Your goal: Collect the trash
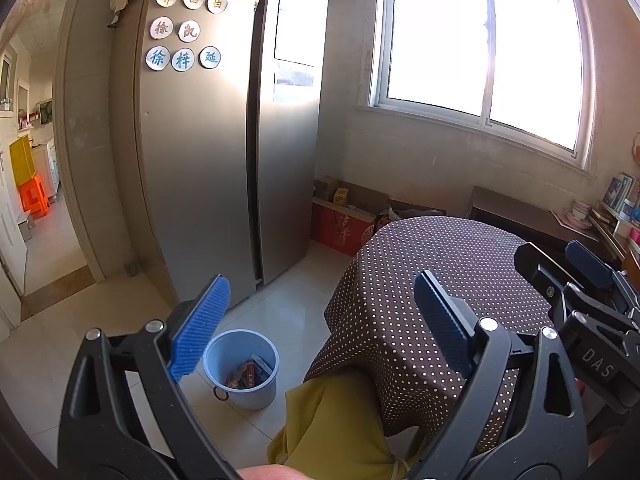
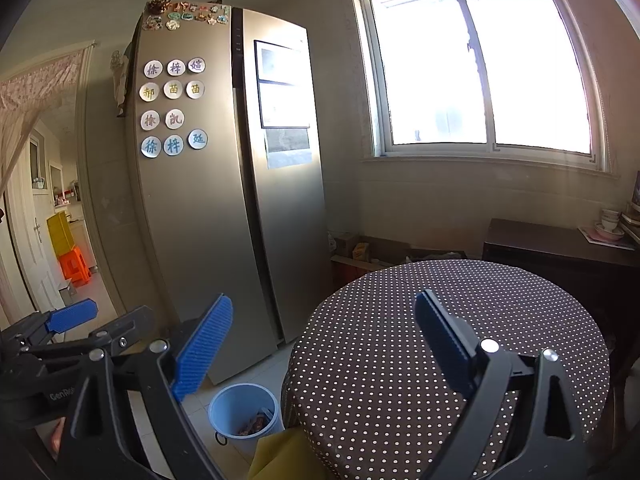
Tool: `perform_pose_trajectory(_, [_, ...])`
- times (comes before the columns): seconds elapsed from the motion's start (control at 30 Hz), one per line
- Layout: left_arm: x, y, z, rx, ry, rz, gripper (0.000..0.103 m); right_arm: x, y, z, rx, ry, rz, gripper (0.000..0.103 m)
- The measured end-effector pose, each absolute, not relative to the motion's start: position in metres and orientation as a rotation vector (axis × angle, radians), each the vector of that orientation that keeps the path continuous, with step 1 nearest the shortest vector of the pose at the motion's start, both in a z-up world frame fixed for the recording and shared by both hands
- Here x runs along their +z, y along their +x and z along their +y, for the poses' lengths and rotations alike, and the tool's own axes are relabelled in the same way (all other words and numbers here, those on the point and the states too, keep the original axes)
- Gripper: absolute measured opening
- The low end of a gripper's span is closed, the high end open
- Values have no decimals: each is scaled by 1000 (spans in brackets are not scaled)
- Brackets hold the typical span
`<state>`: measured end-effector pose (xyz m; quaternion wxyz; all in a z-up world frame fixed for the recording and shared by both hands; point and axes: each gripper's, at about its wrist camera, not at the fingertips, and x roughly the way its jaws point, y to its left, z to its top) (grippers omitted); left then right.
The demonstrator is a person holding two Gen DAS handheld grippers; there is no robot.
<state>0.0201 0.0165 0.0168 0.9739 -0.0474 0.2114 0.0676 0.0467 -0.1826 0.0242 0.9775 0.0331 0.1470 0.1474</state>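
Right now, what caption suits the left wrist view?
Open left gripper above a blue trash bucket beside the polka-dot table.

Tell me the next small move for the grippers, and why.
Probably just hold back and look around for more trash: both the left gripper and right gripper are open and empty, the polka-dot tablecloth looks bare, and the blue bin on the floor already holds wrappers.

We're looking at somebody's home, the dining corner off a kitchen: a big steel fridge point(image 2: 224, 200) covered in round character magnets point(image 2: 173, 106), a round table point(image 2: 440, 344) under a polka-dot cloth, a sunny window point(image 2: 480, 68), and teacups point(image 2: 610, 220) on a dark sideboard point(image 2: 560, 252).
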Motion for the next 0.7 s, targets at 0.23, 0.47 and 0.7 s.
perform_pose_trajectory(0.23, [16,20,16,137,-91,429,92,23,47,-183,291,64,297,93])
perform_pose_trajectory(0.47, [15,20,14,136,-86,432,92,22,47,-184,291,64,297,93])
perform_pose_trajectory(0.7, [16,22,15,132,-87,435,92,22,47,-184,292,66,298,93])
